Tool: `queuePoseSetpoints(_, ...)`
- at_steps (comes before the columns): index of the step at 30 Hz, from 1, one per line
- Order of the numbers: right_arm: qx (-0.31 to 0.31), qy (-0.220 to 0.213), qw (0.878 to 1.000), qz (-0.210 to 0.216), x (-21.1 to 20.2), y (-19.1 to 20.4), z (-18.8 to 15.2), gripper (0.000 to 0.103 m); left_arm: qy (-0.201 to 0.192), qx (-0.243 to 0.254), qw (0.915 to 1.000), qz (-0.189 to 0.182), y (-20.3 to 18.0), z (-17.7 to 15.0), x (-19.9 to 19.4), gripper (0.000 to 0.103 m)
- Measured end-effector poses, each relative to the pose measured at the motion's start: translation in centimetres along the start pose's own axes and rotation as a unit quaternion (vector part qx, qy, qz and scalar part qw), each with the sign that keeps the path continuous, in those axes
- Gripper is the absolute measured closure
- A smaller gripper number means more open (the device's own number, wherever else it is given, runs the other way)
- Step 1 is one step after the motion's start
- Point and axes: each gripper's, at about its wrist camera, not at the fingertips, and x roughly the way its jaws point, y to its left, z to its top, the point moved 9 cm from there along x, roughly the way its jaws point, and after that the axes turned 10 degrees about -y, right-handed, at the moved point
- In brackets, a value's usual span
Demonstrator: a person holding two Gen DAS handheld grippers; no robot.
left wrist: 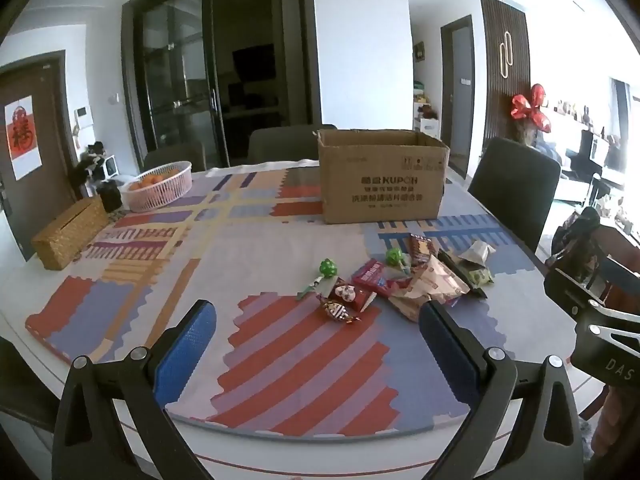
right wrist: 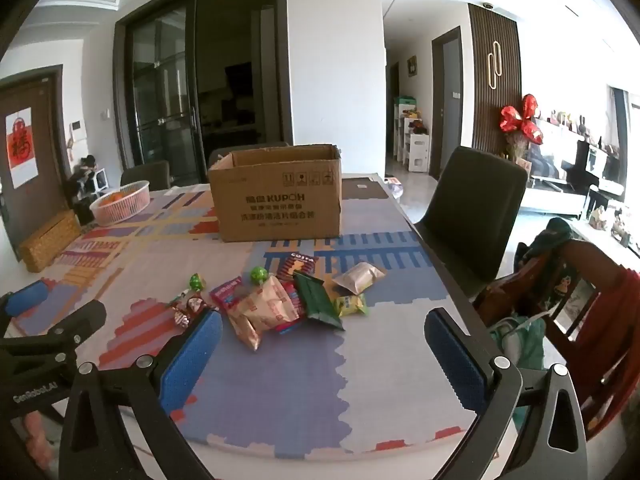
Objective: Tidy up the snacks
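Note:
A heap of snack packets [left wrist: 416,280] [right wrist: 280,300] lies on the patterned table mat: a beige bag [right wrist: 268,304], a dark green packet [right wrist: 318,300], red packets [left wrist: 372,276], two green lollipops [left wrist: 327,268] [right wrist: 258,274] and small wrapped candies [left wrist: 340,312]. Behind the heap stands an open cardboard box [left wrist: 380,176] [right wrist: 278,196]. My left gripper [left wrist: 316,328] hovers open in front of the heap, nothing between its blue pads. My right gripper [right wrist: 320,340] is open too, just short of the heap, and nothing is held. The right gripper's body [left wrist: 592,312] shows at the left wrist view's right edge.
A white basket of oranges [left wrist: 160,186] [right wrist: 120,202] and a woven tissue box [left wrist: 68,236] [right wrist: 48,246] sit at the table's left. Dark chairs [left wrist: 516,192] [right wrist: 476,208] stand around the table. A wooden chair with bags [right wrist: 560,300] is close on the right.

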Motion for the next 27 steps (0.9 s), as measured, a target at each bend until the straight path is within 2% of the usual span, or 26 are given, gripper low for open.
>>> queuePoseSetpoints(1,0.003,-0.001,1.0,0.001,0.0,0.1,0.0,0.001,0.003,-0.002,1.0,-0.002,0.0,0.0,0.2,0.0)
queuePoseSetpoints(2,0.002,-0.002,1.0,0.001,-0.1,0.1,0.0,0.001,-0.028,0.001,0.9996,0.007,0.2,0.3,-0.4,0.0)
queuePoseSetpoints(17,-0.01,-0.01,1.0,-0.001,-0.7,0.7,0.4,0.001,-0.023,0.005,0.9997,0.008,0.4,-0.3,-1.2,0.0)
queuePoseSetpoints(27,-0.012,-0.012,1.0,0.0,-0.9,0.8,0.5,0.001,-0.025,0.0,0.9996,0.008,0.5,0.4,-1.4,0.0)
